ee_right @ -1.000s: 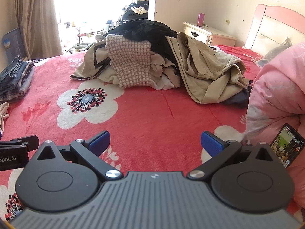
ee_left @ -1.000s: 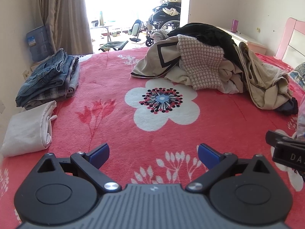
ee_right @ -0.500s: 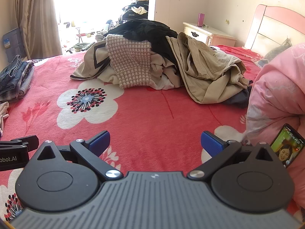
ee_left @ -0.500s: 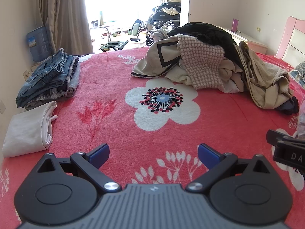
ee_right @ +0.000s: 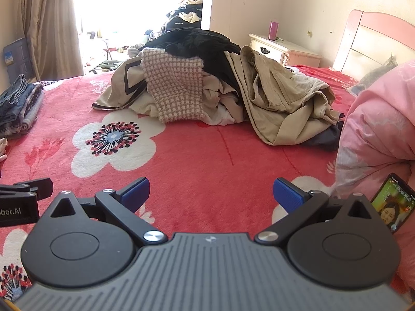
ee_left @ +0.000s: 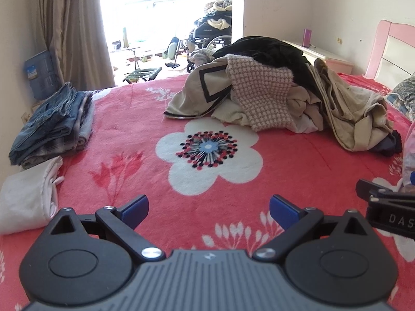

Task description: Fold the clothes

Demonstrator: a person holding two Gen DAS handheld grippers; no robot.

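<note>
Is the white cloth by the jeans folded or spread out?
Folded: the white cloth lies as a compact layered bundle beside the jeans stack.

Left black two-finger claw with blue pads (ee_left: 208, 208) — jaws spread wide, nothing between them, level and facing forward. Right black two-finger claw with blue pads (ee_right: 211, 194) — same pose, empty, alongside the left and apart from it.

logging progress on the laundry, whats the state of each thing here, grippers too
left gripper: open, empty
right gripper: open, empty
clothes pile: unfolded, heaped
jeans stack: folded
white garment: folded
phone: screen on
curtain: drawn aside
</note>
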